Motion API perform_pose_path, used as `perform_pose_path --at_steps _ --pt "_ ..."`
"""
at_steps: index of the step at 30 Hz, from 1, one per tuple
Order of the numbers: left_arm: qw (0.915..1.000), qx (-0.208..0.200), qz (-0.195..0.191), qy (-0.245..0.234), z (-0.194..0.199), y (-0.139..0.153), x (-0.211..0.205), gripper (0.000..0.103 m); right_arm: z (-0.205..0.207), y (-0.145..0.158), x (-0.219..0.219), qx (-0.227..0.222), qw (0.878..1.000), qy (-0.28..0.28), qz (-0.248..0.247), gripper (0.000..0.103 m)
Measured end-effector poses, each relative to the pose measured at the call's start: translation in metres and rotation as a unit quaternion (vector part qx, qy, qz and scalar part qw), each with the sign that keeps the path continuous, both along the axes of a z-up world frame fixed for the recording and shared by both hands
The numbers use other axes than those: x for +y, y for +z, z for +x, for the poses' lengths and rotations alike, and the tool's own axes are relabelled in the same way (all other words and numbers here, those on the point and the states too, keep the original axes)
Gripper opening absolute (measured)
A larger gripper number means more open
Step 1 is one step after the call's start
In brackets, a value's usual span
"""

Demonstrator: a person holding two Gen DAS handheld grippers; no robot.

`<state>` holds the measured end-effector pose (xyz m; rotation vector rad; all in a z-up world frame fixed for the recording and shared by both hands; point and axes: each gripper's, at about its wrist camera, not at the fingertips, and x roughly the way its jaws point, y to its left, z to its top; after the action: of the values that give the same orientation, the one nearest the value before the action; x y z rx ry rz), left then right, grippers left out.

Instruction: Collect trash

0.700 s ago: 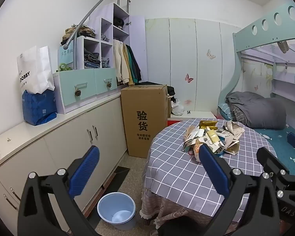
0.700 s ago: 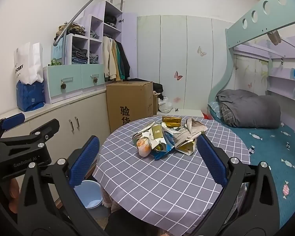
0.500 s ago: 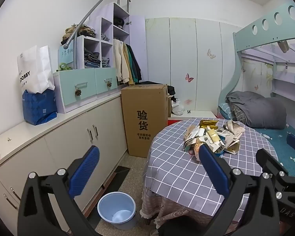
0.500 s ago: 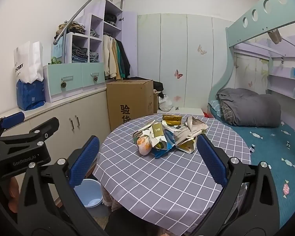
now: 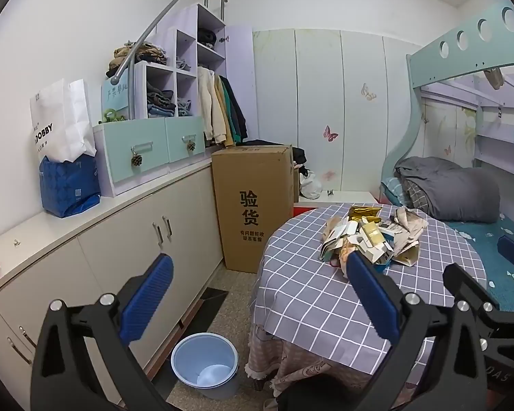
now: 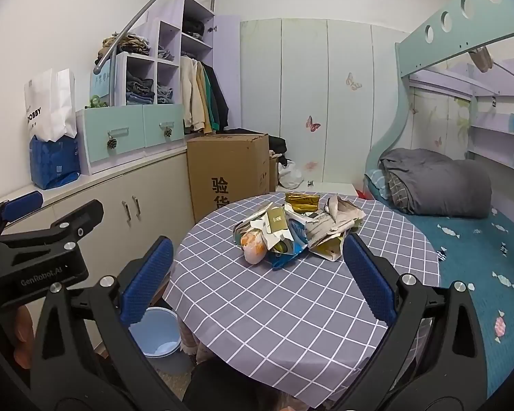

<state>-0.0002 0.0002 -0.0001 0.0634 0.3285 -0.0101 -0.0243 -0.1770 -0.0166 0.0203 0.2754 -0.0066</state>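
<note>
- Left gripper [image 5: 255,294]: jaws spread wide, nothing between the blue pads [image 5: 146,296]; held short of the table's near edge, above the floor gap between cabinets and table.
- Right gripper [image 6: 257,277]: jaws equally wide apart, empty; poised over the near part of the tablecloth, trash pile beyond the fingertips, not touched.
- Trash pile [image 6: 291,229]: crumpled paper, torn cartons, gold foil packet, blue wrapper, orange-tinted bag; heaped together near the middle of the round table.
- Round table [image 6: 274,308]: grey cloth with white grid, fringe at the hem.
- Blue bin [image 5: 205,364]: on the floor, upright, just beside the table's left edge, near the cabinets; something pale at the bottom.
- Cardboard box [image 5: 253,202]: standing on the floor beyond the table, against the cabinet row.
- Bunk bed [image 6: 462,233]: right of the table, grey bedding bundled at its far end.
</note>
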Motion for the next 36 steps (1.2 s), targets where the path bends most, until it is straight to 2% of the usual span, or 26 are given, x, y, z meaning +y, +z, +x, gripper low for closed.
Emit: perform_pose_path --at_steps 5,11,36 --pt "1.0000 0.003 0.000 0.000 0.001 -0.012 0.010 0.099 0.002 -0.007 0.003 0.002 1.000 0.001 0.001 0.097" --pt "1.0000 0.007 0.003 0.001 0.003 -0.009 0.002 0.099 0.000 -0.014 0.002 0.007 1.000 0.002 0.003 0.097" --pt "0.9999 0.014 0.006 0.001 0.006 -0.012 0.000 0.099 0.001 -0.013 0.004 0.021 1.000 0.007 0.005 0.097"
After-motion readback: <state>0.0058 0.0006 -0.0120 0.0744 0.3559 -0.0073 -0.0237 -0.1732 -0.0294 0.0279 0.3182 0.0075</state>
